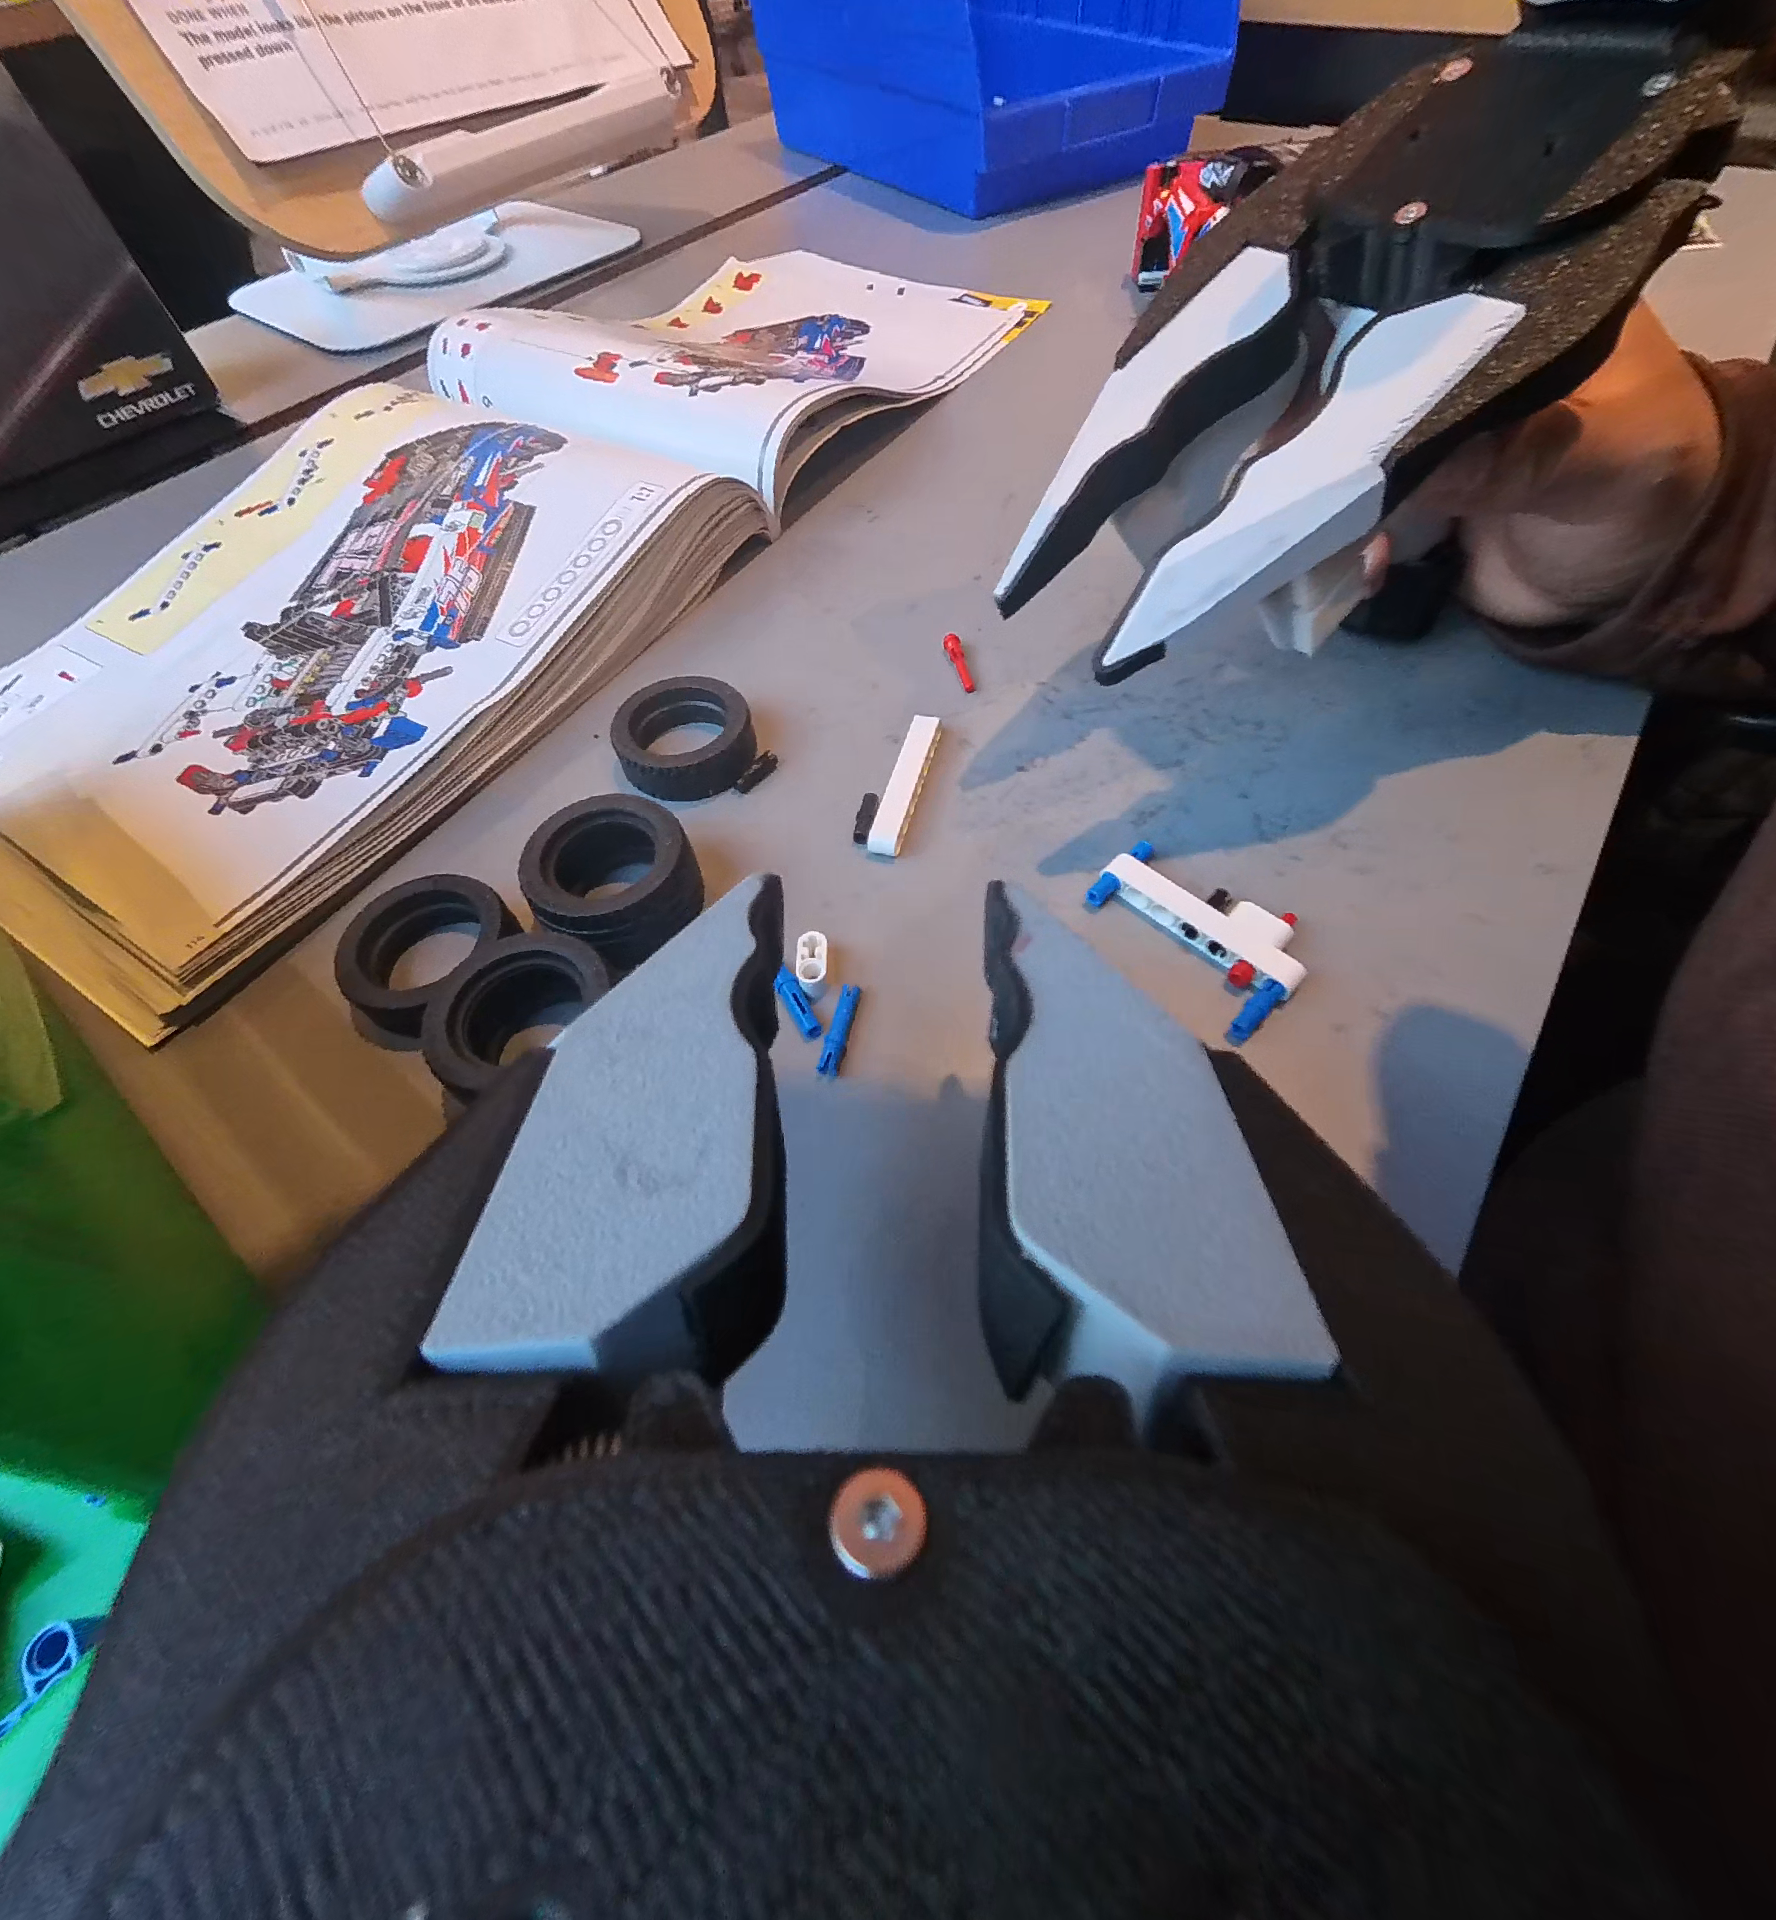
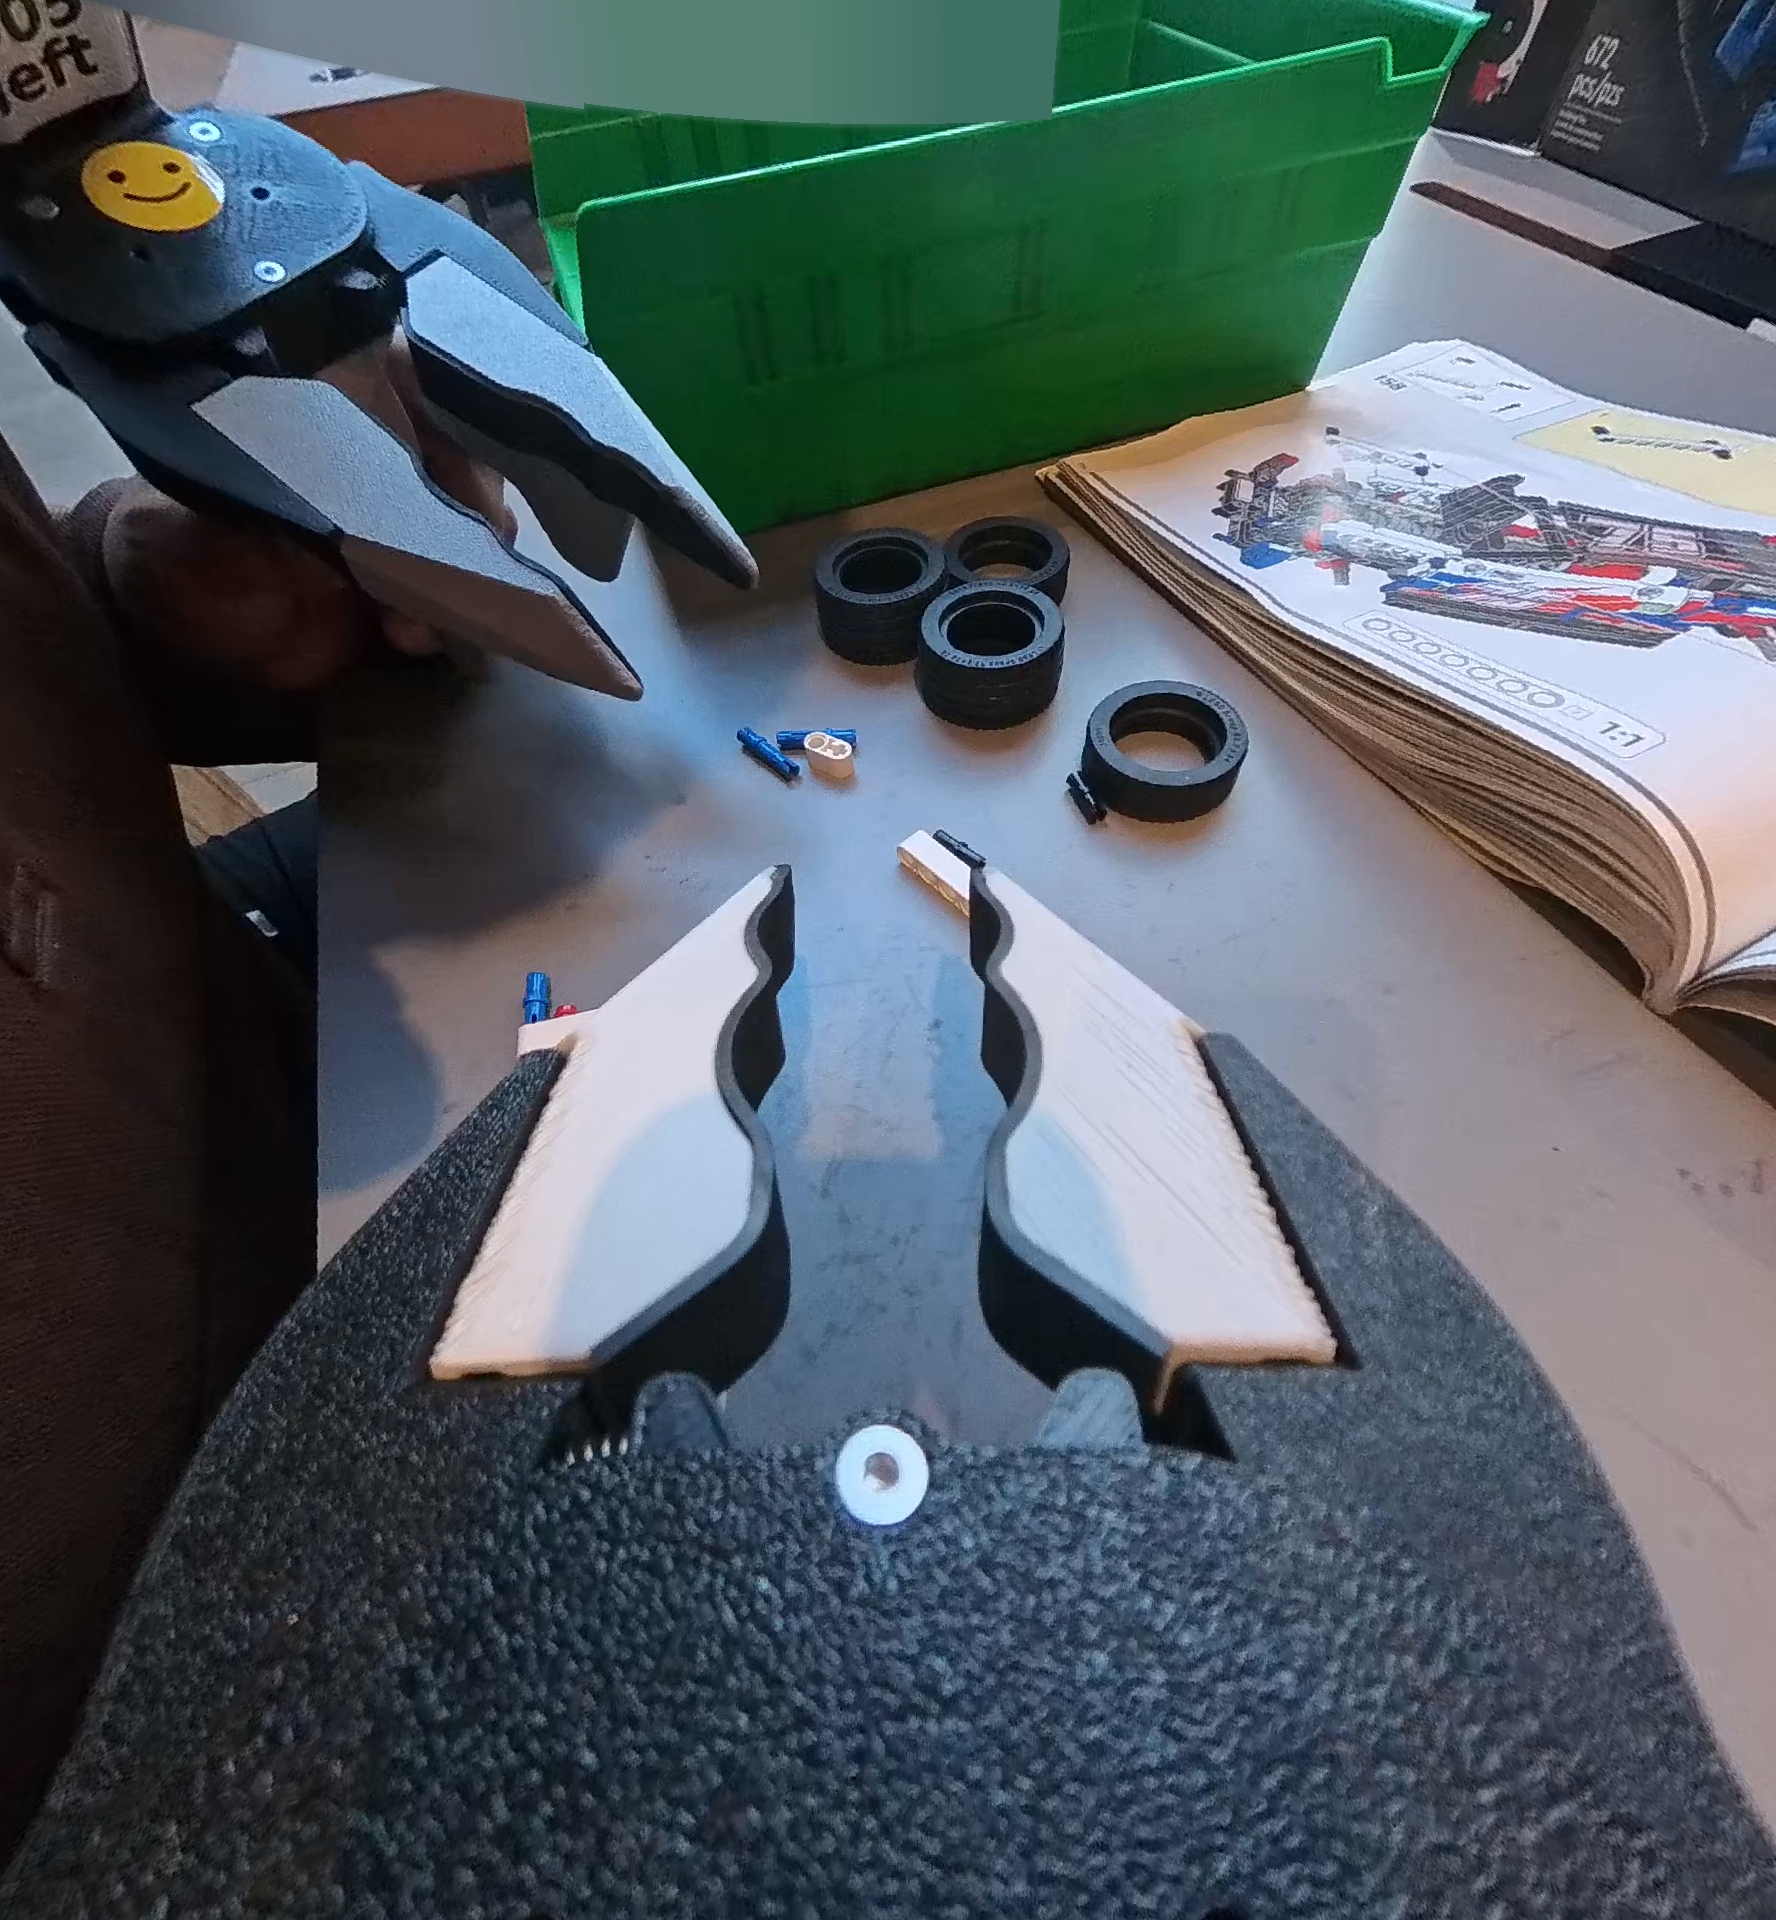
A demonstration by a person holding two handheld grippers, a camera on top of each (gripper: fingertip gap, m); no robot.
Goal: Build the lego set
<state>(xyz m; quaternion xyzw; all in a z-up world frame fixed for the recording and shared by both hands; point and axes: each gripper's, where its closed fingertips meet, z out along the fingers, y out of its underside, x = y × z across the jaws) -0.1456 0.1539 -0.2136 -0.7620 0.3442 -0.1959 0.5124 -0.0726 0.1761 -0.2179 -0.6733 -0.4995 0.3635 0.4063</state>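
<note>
My left gripper [image 1: 884, 914] is open and empty above the grey table, close to two blue pins [image 1: 837, 1029] and a small white connector [image 1: 811, 954]. A white beam [image 1: 905, 784] with a black pin lies ahead of it, and a red pin [image 1: 959, 662] farther off. A white beam assembly [image 1: 1201, 928] with blue and red pins lies to the right. My right gripper [image 2: 879, 883] is open and empty, its right fingertip just over the white beam [image 2: 931, 864]. The right gripper also shows in the left wrist view [image 1: 1055, 634], and the left gripper in the right wrist view [image 2: 697, 634].
Several black tyres [image 1: 551, 935] sit left of the parts, one apart [image 1: 683, 736]. An open instruction booklet [image 1: 364, 582] lies at the left. A green bin [image 2: 967, 281] stands behind the tyres, a blue bin [image 1: 988, 94] at the far edge, with a partly built car [image 1: 1185, 213] beside it. Some 9 cm of space lies between my two pairs of fingers. About 5 cm separates my left fingertips from the small white connector [image 1: 811, 954]. It turns up in the right wrist view [image 2: 837, 750] as well. Between my right fingertips and the red pin [image 1: 959, 662] there is roughly 7 cm.
</note>
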